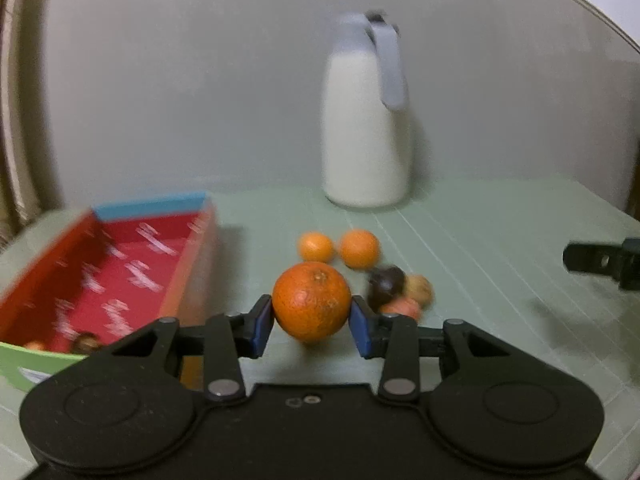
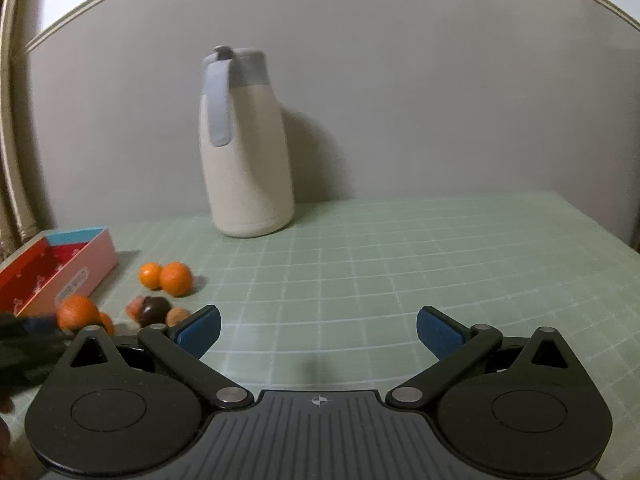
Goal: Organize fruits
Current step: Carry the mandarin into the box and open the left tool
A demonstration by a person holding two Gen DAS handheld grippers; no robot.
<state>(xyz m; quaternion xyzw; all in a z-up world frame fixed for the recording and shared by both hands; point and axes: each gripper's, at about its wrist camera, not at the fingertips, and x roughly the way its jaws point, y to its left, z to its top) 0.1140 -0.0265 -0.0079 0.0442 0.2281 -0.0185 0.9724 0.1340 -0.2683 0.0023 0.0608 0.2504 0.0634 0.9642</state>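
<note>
Left gripper (image 1: 311, 326) clamps big orange (image 1: 311, 300) by its sides, lifted beside box (image 1: 192, 264) at table's left edge, prob. for boxing; right gripper (image 2: 318, 330) spread wide, empty.

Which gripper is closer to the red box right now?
Left. The left gripper, shut on the big orange, is just beside the red box; the open right gripper sits farther right.

Both wrist views look low across the mat (image 2: 360, 264) toward the wall, sharing the jug (image 1: 366, 128).
</note>
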